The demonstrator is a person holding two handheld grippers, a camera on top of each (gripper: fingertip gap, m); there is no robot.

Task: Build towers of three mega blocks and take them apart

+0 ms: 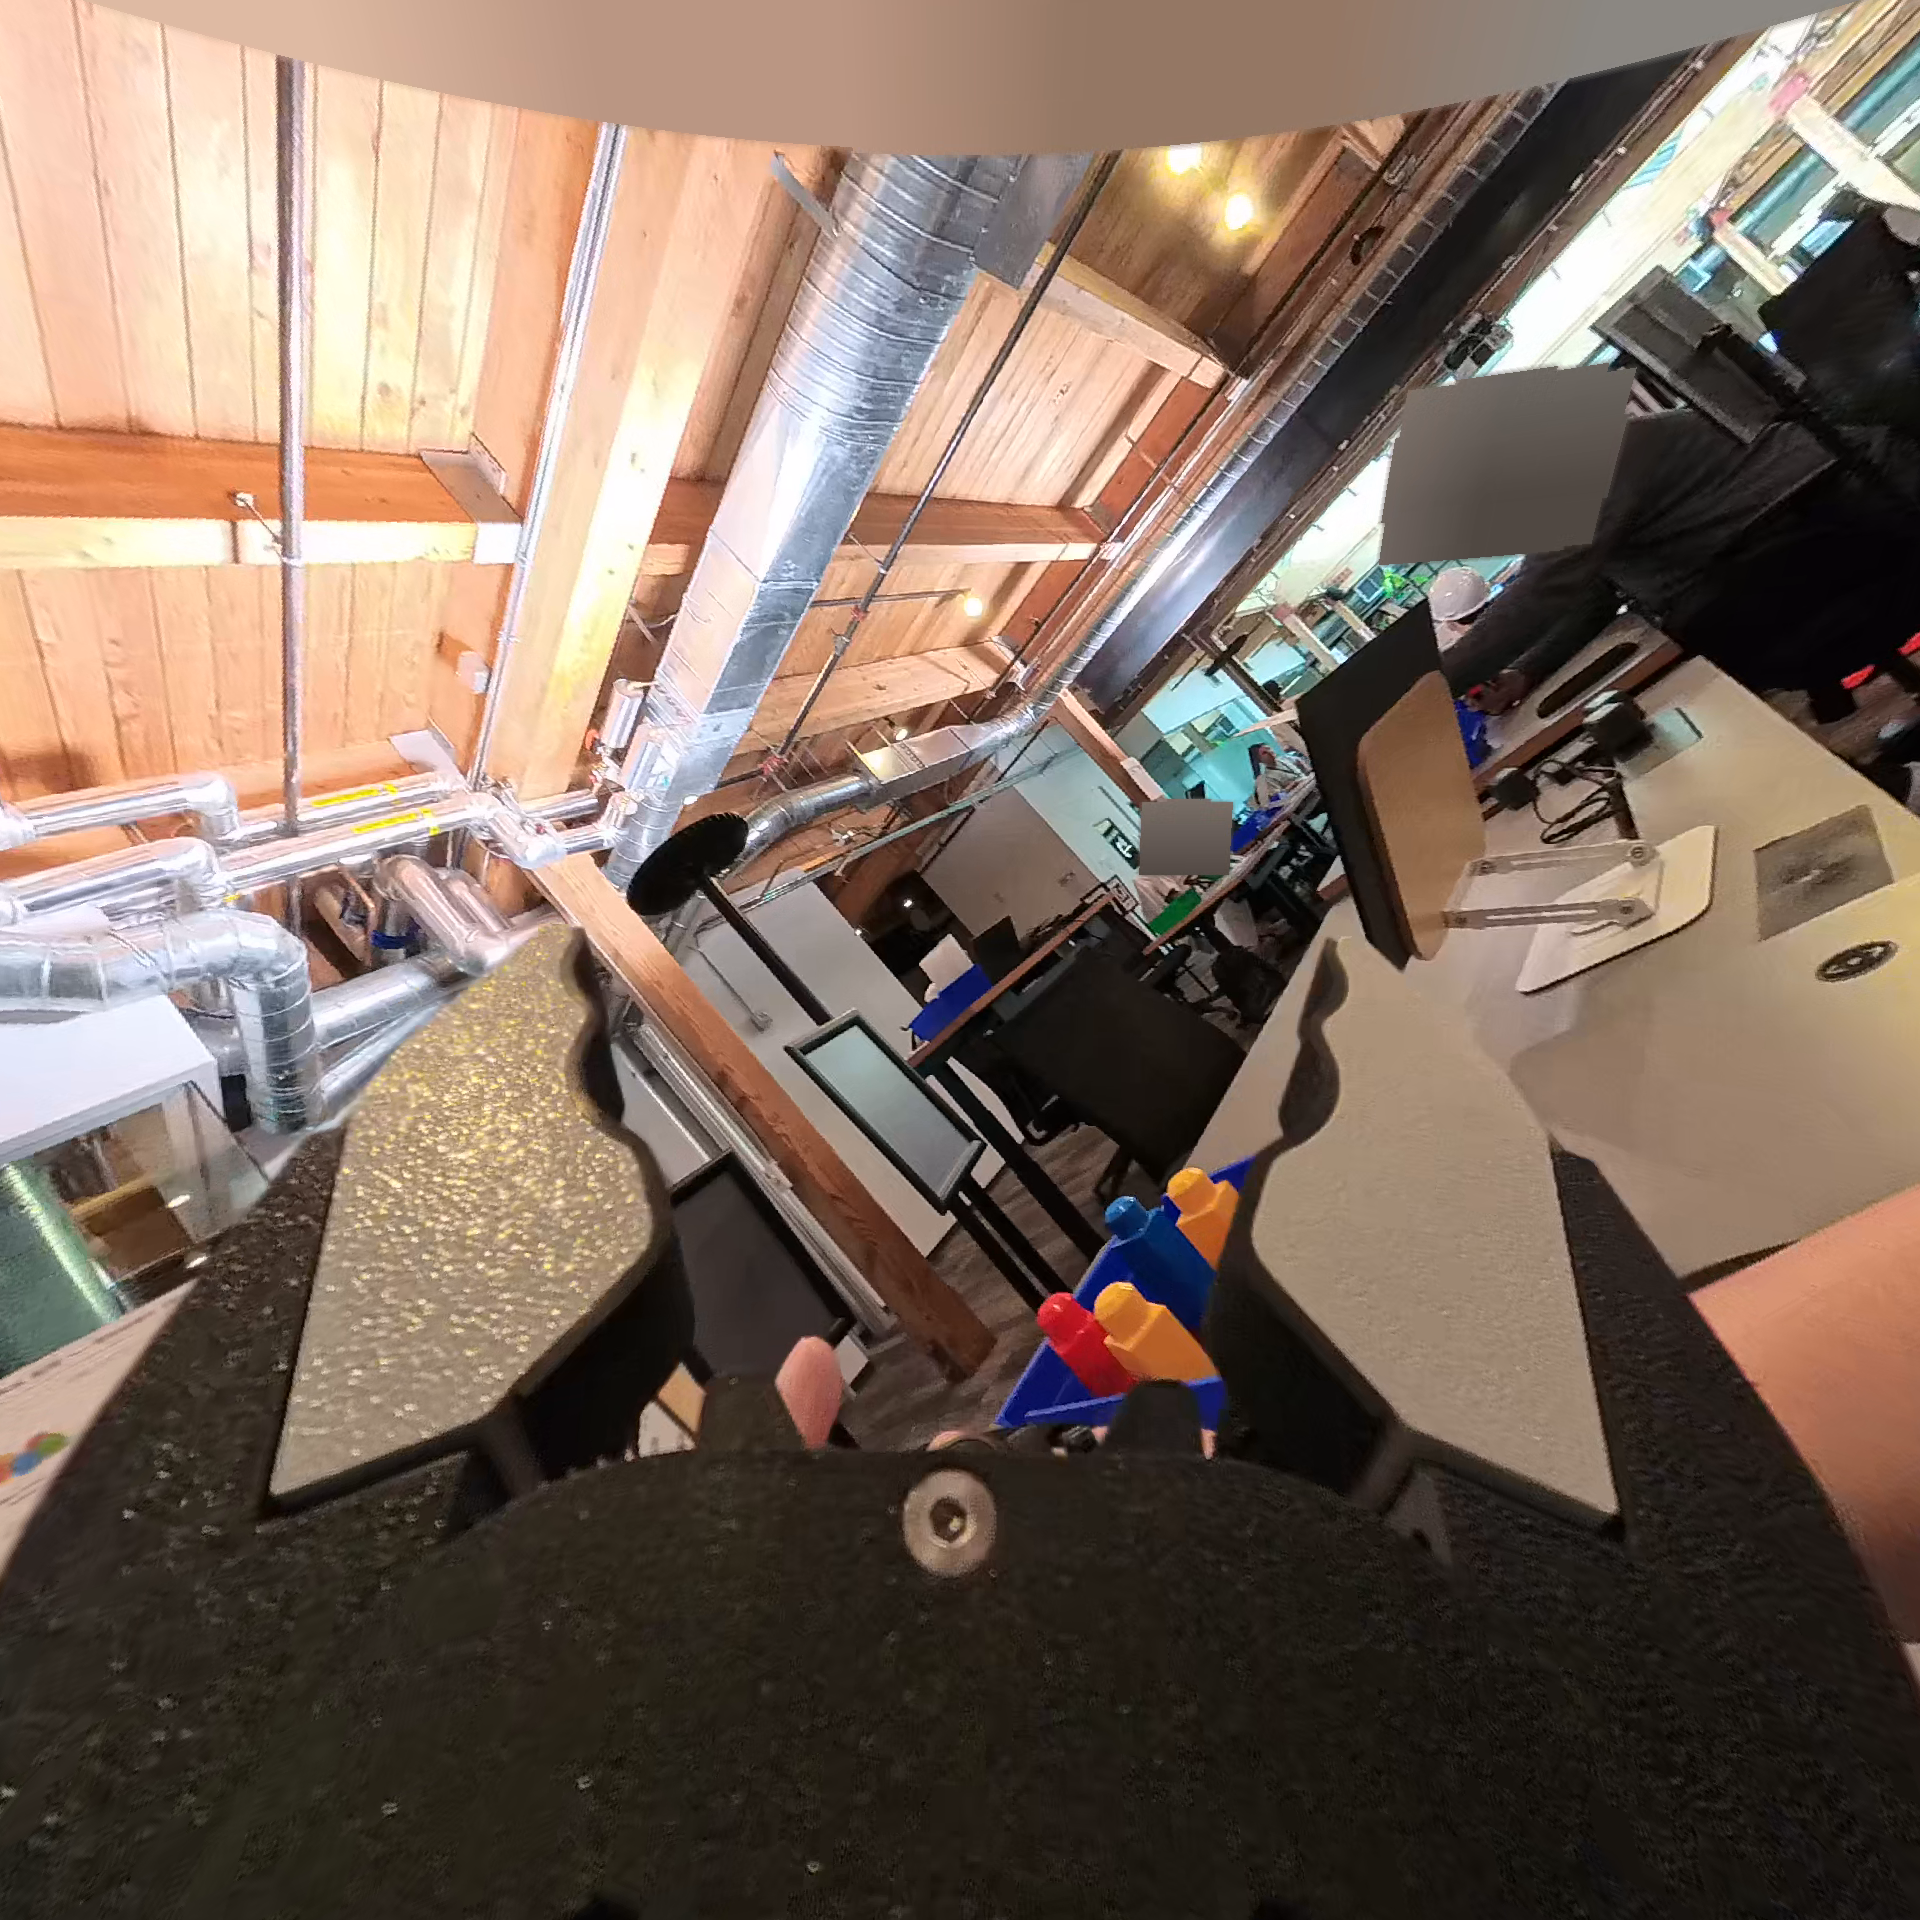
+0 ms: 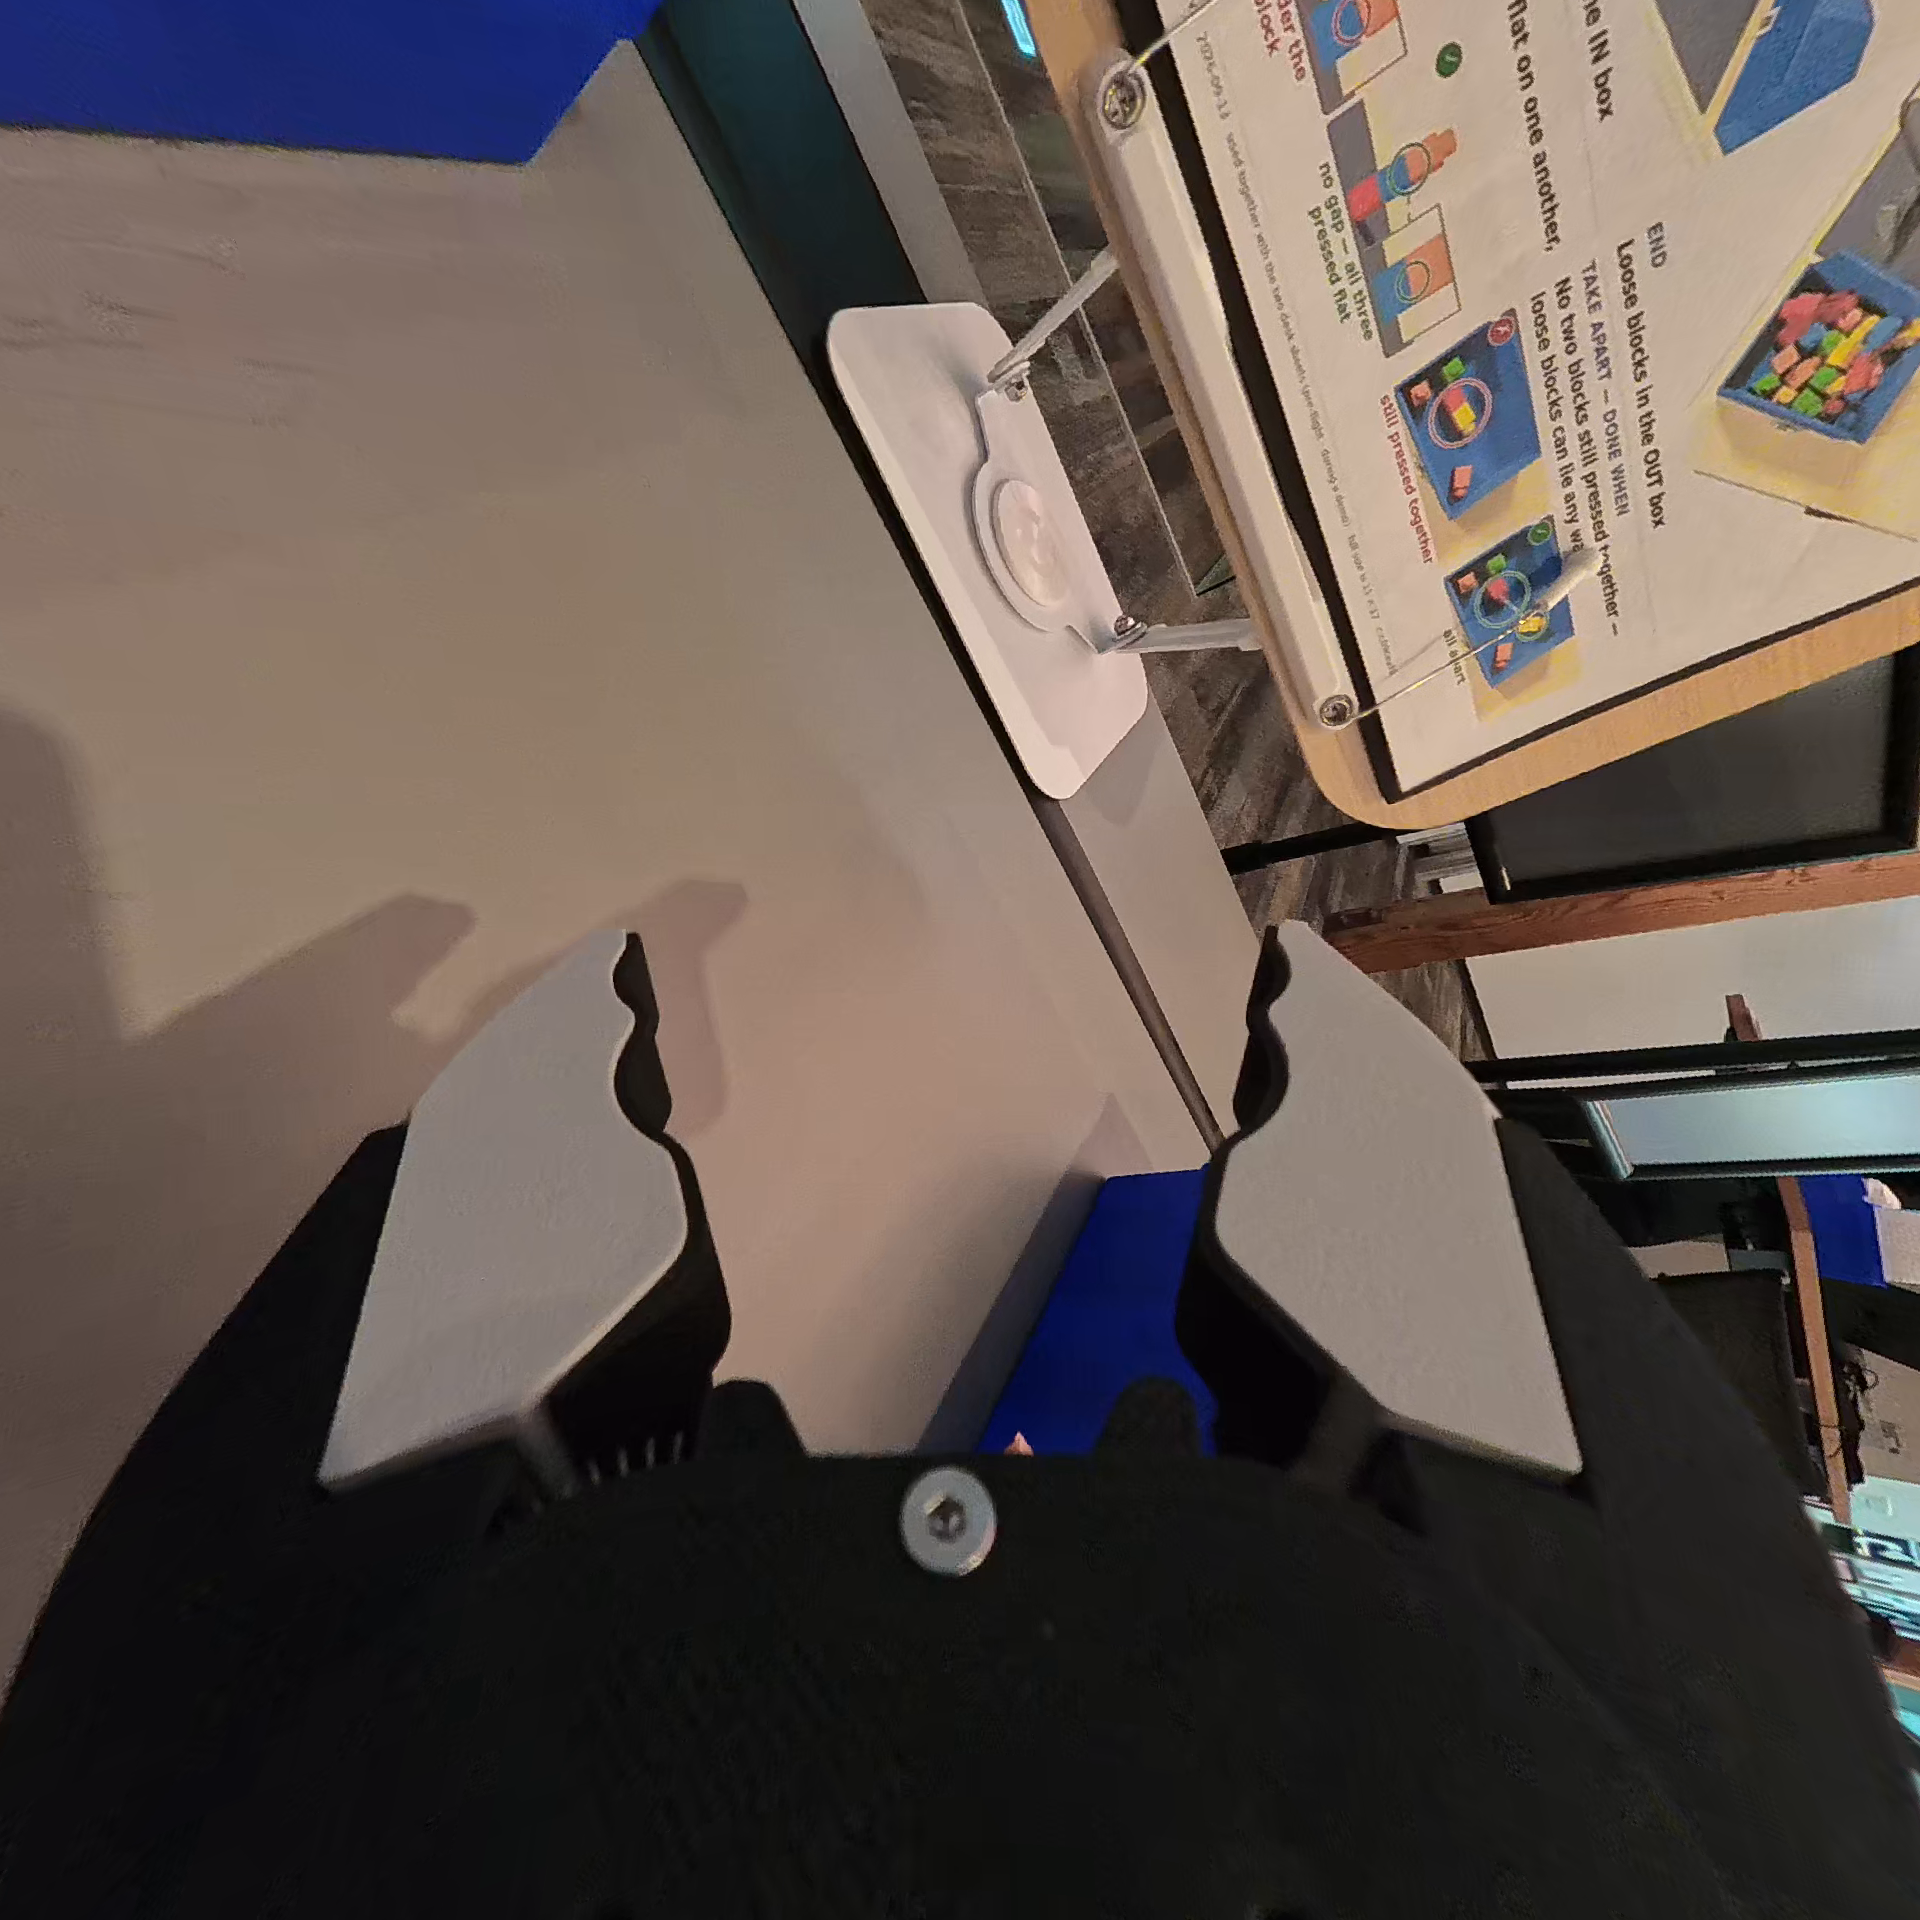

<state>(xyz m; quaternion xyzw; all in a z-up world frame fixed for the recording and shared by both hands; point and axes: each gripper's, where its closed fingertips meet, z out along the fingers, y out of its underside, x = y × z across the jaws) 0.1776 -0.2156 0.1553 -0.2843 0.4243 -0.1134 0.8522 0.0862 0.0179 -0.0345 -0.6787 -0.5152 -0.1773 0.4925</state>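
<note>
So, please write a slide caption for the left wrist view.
Open, empty left tongs tilted toward the ceiling, blocks in a blue bin below.

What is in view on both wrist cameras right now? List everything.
Blue plastic bin: one, low between the left claw's fingers.
Chunky plastic blocks: two orange, one blue, one red, in that bin.
Pale grey tabletop: one, under the right claw.
White metal stand base: one, at the table edge.
Wood-backed instruction board: one, on that stand.
Silver ceiling ducts: several, overhead.
Left claw: open, empty.
Right claw: open, empty.
Person's forearm: one, right edge.
</note>
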